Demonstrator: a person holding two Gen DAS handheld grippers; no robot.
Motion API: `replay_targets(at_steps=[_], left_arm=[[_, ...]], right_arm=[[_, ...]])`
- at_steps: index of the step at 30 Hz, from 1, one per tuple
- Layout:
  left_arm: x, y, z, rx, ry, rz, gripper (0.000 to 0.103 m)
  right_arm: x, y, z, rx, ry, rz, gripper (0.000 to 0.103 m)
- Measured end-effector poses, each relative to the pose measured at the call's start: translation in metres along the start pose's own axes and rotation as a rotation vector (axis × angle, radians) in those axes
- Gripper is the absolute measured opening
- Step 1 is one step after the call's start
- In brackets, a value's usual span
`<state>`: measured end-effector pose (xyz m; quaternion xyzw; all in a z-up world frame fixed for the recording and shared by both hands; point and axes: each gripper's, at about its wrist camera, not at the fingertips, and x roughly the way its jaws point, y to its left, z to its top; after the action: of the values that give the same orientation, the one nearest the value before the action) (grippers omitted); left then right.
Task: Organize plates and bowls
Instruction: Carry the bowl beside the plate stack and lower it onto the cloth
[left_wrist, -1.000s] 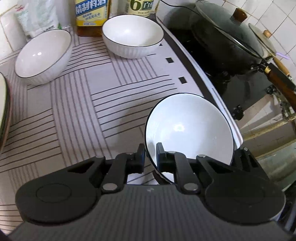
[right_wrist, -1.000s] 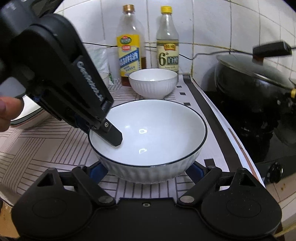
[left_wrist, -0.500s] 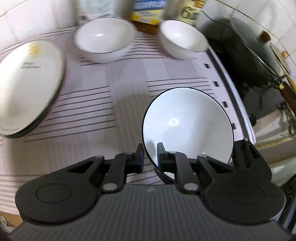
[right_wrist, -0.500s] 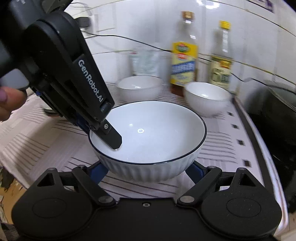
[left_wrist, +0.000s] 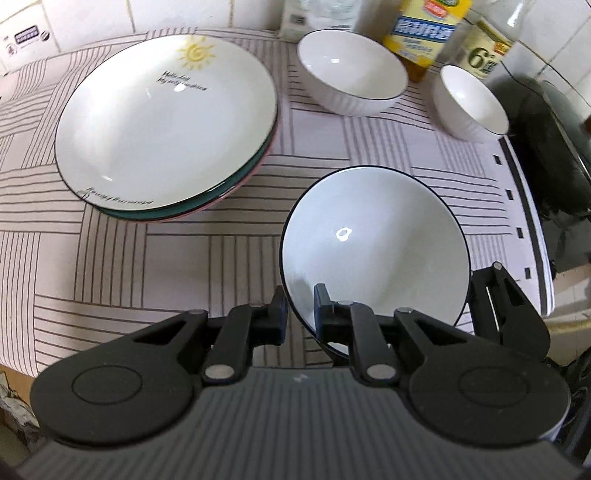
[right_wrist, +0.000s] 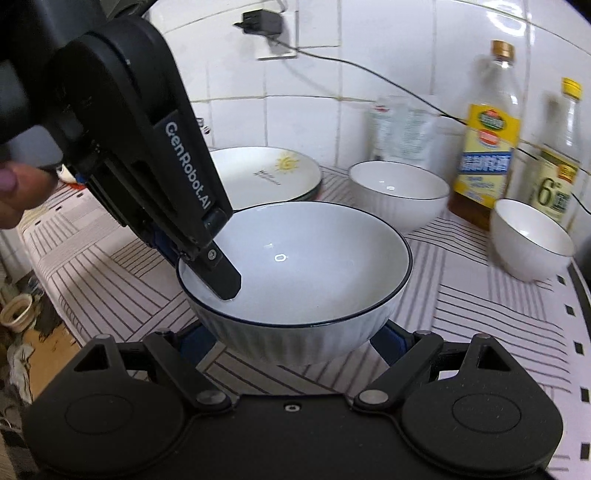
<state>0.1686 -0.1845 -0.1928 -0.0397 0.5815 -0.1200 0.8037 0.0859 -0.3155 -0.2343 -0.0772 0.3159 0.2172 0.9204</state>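
A white ribbed bowl with a dark rim (left_wrist: 373, 251) (right_wrist: 295, 280) is held above the striped counter mat. My left gripper (left_wrist: 300, 308) is shut on its near rim, one finger inside the bowl and one outside; it shows in the right wrist view (right_wrist: 218, 269). My right gripper (right_wrist: 291, 341) has its blue-padded fingers spread around the bowl's base, touching or close to its sides. A stack of plates (left_wrist: 166, 125) (right_wrist: 273, 173), white sun-print plate on top, lies at the left. A second large bowl (left_wrist: 351, 81) (right_wrist: 399, 192) and a small bowl (left_wrist: 471, 103) (right_wrist: 532, 240) stand at the back.
Two bottles (right_wrist: 484, 147) (right_wrist: 557, 166) and a plastic packet (right_wrist: 402, 129) stand against the tiled wall. A black wok with a lid (left_wrist: 546, 147) sits on the stove at the right. The counter's front edge (right_wrist: 48, 280) drops off at the left.
Both grippers have carried the bowl to the left along the counter; the plate stack has come into fuller view and the wok has slid towards the right edge. The grip on the bowl is unchanged.
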Motion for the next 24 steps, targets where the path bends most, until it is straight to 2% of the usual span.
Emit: replay_targets(at_steps=[11,17,20,22,24], left_arm=[[0.017,0.009,-0.004,-0.033,0.038,-0.01,0.014],[0.014,0.008,0.0,-0.029,0.065,0.002,0.016],[0.007,0.006,0.001,-0.009,0.075,0.011,0.024],[0.001,0.004,0.002,0.006,0.076,0.014,0.035],[-0.007,0.002,0.003,0.022,0.071,0.019,0.038]], right_arm=[[0.022,0.002,-0.002,-0.023,0.062,-0.022,0.093],[0.015,-0.002,0.005,0.023,0.175,-0.045,0.094],[-0.001,-0.008,0.007,0.089,0.179,-0.037,0.094],[-0.012,-0.012,0.011,0.122,0.183,-0.037,0.094],[-0.022,-0.015,0.014,0.145,0.186,-0.036,0.094]])
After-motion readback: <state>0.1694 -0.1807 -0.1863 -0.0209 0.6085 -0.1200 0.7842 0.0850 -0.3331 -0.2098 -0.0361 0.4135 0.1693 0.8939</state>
